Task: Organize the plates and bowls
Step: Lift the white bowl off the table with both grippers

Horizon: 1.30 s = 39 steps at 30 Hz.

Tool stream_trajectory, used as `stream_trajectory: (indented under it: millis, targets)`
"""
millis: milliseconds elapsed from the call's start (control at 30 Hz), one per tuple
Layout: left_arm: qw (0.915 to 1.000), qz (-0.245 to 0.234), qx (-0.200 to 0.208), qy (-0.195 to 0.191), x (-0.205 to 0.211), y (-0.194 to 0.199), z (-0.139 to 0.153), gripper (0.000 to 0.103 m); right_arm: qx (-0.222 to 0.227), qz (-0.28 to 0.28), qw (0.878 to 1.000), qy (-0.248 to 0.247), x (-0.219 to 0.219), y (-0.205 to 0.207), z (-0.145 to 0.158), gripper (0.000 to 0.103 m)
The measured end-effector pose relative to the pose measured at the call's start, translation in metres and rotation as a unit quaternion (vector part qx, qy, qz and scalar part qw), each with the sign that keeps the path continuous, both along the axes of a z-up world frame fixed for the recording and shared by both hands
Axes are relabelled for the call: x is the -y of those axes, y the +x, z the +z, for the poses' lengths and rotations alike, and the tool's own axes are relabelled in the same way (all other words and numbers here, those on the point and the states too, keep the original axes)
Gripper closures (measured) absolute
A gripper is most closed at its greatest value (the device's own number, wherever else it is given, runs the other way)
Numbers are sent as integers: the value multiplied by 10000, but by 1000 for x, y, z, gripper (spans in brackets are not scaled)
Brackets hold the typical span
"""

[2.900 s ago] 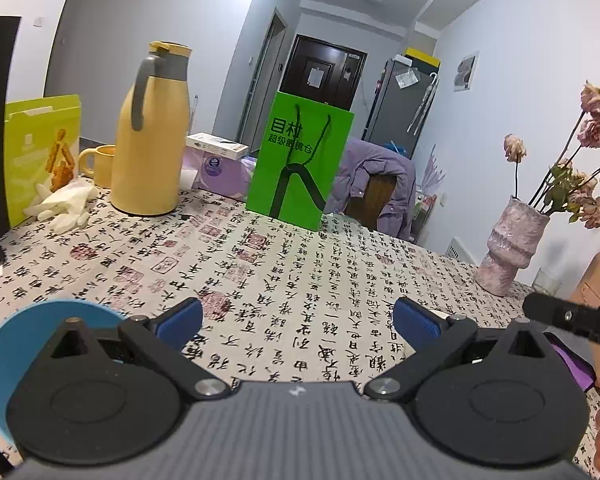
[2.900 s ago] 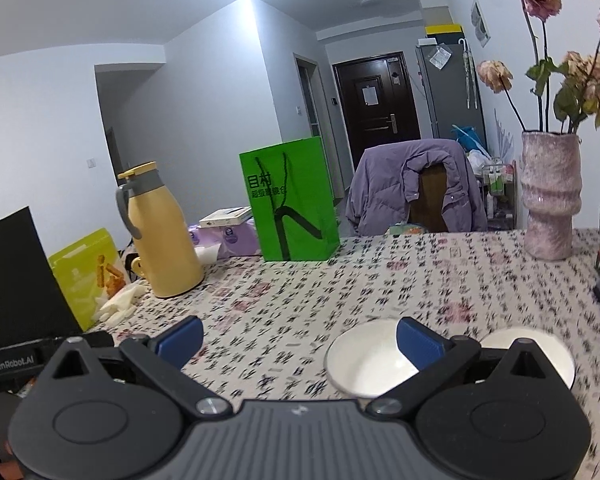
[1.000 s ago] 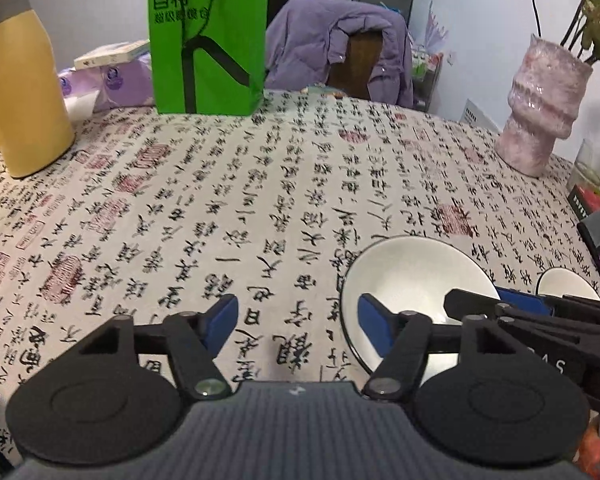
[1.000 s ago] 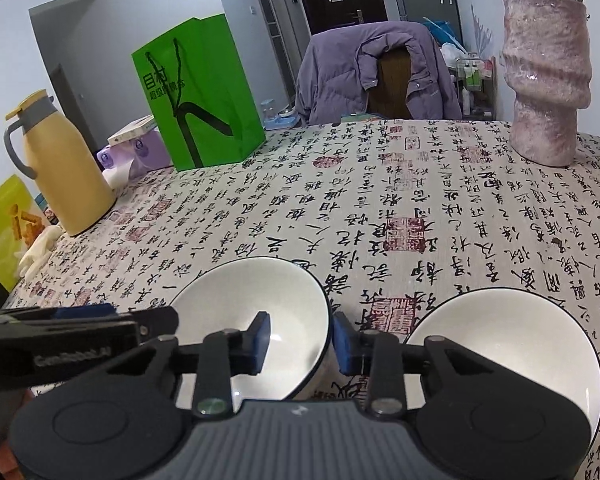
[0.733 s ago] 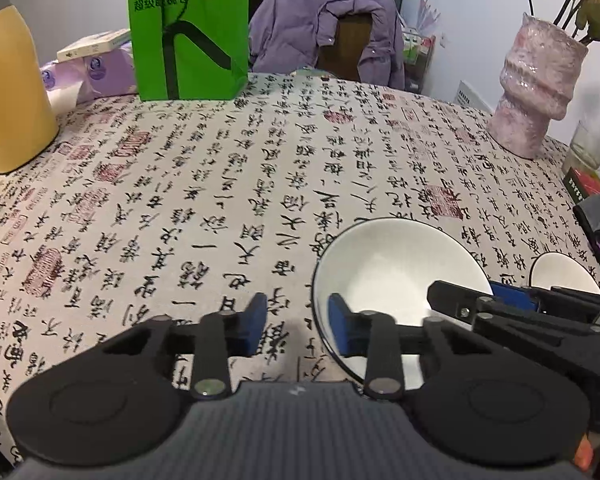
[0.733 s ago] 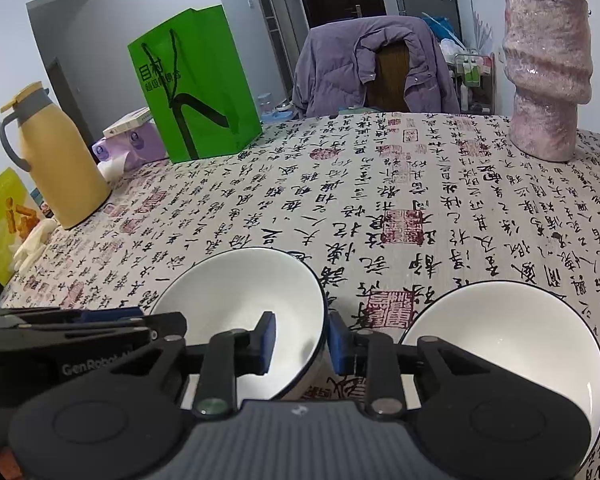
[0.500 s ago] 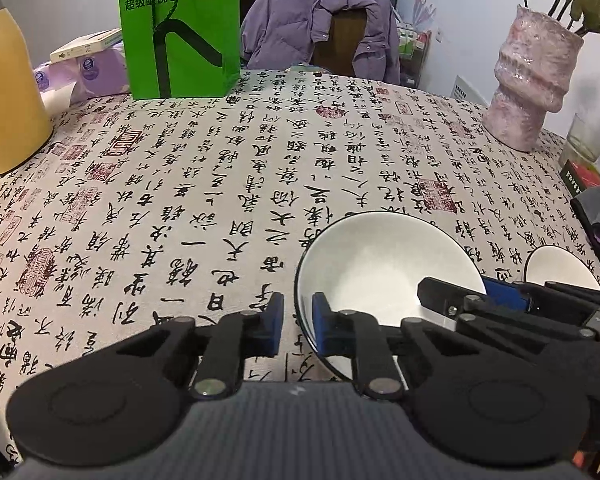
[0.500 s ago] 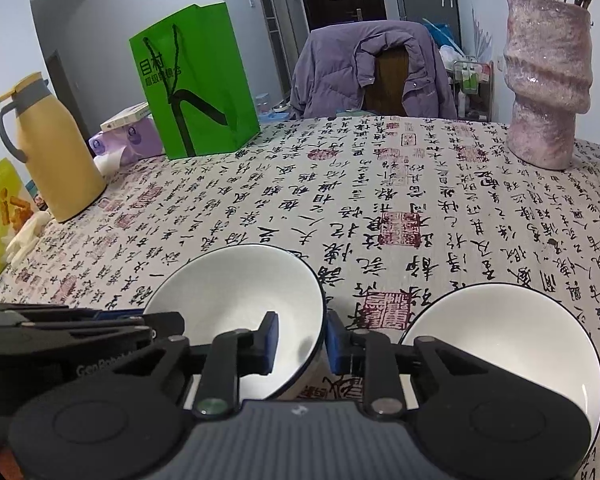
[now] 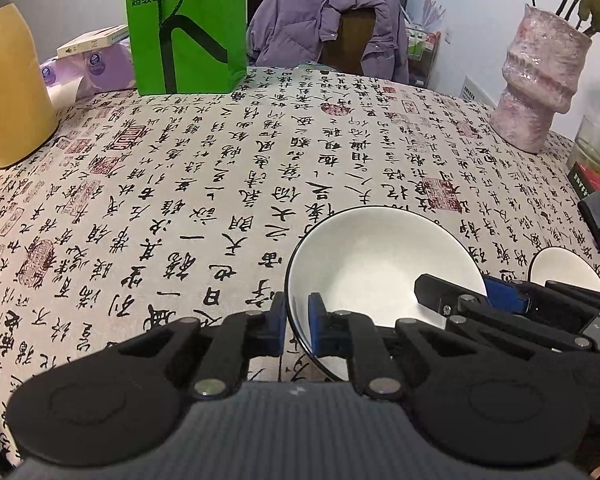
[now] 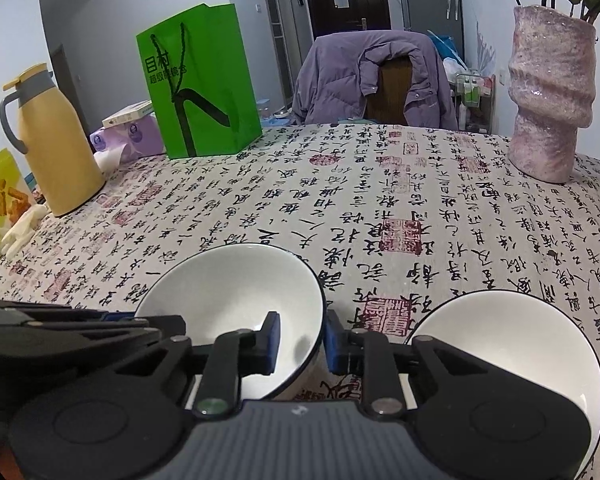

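A white bowl with a dark rim (image 9: 380, 256) sits on the calligraphy-print tablecloth (image 9: 220, 184). My left gripper (image 9: 294, 322) is shut on the bowl's near-left rim, one blue pad inside and one outside. In the right wrist view the same bowl (image 10: 236, 292) has my right gripper (image 10: 302, 340) shut on its right rim, pads on either side of the wall. The right gripper's fingers (image 9: 440, 296) show at the bowl's right side in the left wrist view. A second white bowl (image 10: 500, 360) rests just to the right, untouched.
A green paper bag (image 10: 200, 84), a yellow thermos (image 10: 56, 152) and tissue packs (image 10: 128, 136) stand at the back left. A pink vase (image 10: 552, 100) stands back right, and a chair with a purple jacket (image 10: 376, 80) is behind the table.
Both grippers came down over the white bowl. The left jaws went from wide apart to shut on its left rim. The right jaws narrowed onto its right rim.
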<state>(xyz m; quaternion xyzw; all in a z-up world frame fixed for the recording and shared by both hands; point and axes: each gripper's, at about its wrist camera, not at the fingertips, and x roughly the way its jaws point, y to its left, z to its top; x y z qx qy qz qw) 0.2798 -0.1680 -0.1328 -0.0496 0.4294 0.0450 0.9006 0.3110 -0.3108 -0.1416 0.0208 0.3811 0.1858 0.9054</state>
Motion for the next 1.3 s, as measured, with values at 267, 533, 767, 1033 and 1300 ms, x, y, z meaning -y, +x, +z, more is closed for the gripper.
stream_trajectory:
  millis: [267, 533, 767, 1033, 1300]
  targets:
    - [10000, 21, 15, -11, 0, -1, 0, 91, 42, 21, 10000, 16, 0, -1, -1, 81]
    - [10000, 32, 32, -40, -2, 0, 0, 91, 104, 101, 9999, 6, -2, 0, -2, 79]
    - [9999, 155, 53, -45, -3, -1, 0, 91, 165, 107, 9998, 41, -3, -2, -2, 82]
    - [9998, 159, 85, -82, -3, -3, 2, 91, 215, 58, 9997, 96, -2, -3, -1, 82]
    - [9995, 169, 255, -59, -6, -9, 9, 91, 332, 74, 9993, 139, -3, -9, 5, 84]
